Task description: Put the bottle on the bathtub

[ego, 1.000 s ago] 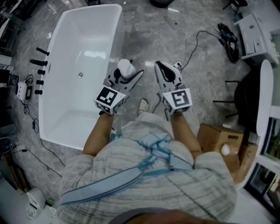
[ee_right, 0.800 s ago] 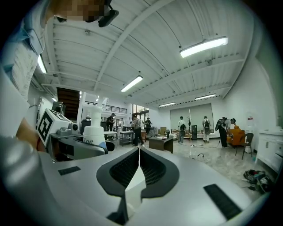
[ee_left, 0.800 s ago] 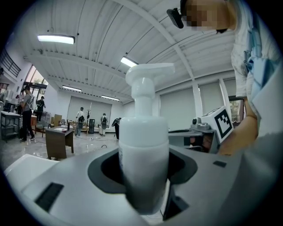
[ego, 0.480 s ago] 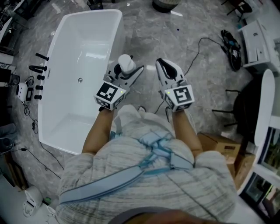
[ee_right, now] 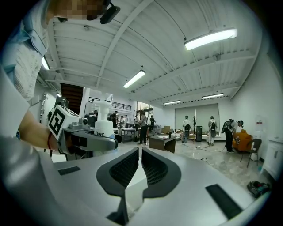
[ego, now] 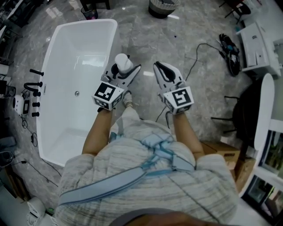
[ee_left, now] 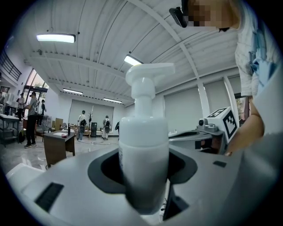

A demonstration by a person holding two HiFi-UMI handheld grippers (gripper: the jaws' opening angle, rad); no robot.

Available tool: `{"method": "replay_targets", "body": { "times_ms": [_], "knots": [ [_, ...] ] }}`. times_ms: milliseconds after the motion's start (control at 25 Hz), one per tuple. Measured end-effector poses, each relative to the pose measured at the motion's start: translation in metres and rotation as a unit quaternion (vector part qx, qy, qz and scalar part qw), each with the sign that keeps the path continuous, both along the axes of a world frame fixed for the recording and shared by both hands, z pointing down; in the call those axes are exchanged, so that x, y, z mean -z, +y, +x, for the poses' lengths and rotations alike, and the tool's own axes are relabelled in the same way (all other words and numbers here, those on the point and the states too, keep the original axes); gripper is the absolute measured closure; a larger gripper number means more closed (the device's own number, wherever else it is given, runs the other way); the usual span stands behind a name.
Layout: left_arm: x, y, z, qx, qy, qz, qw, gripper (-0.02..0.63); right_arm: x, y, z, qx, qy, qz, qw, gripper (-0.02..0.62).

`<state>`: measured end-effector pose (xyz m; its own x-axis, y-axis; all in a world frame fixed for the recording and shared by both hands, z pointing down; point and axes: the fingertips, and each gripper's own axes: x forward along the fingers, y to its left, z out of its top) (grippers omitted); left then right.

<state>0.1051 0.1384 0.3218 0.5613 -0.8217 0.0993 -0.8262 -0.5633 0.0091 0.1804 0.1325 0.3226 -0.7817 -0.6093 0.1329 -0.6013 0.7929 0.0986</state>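
Note:
A white pump bottle (ego: 123,62) stands upright between the jaws of my left gripper (ego: 125,70), which is shut on its body. In the left gripper view the bottle (ee_left: 143,145) fills the centre, with its pump head on top. The gripper and bottle hang over the floor just right of the white bathtub (ego: 88,44), near its right rim. My right gripper (ego: 160,67) is held beside the left one, shut, with nothing between its ribbed pads (ee_right: 152,165). From the right gripper view the bottle (ee_right: 102,120) shows at the left.
Black tap fittings (ego: 33,84) line the tub's left side. Cables (ego: 199,46) trail over the marble floor at the right, near a white device (ego: 257,37), a dark chair (ego: 247,108) and a cardboard box (ego: 221,150). A round bin (ego: 163,6) stands at the top.
The person has walked forward along the tub, carrying both grippers with them. The cardboard box has slid back and to the right in view. The bottle stays in the left gripper.

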Motion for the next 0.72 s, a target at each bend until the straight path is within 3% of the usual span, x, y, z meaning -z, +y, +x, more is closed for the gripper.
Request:
{"method": "replay_targets", "body": {
  "times_ms": [360, 720],
  "knots": [
    [0.006, -0.120, -0.054, -0.013, 0.002, -0.003, 0.9999, 0.374, 0.008, -0.125, -0.054, -0.030, -0.005, -0.013, 0.999, 0.589],
    [0.006, -0.196, -0.089, -0.029, -0.006, 0.001, 0.9995, 0.374, 0.002, -0.200, -0.095, -0.035, -0.013, -0.018, 0.999, 0.589]
  ]
}}
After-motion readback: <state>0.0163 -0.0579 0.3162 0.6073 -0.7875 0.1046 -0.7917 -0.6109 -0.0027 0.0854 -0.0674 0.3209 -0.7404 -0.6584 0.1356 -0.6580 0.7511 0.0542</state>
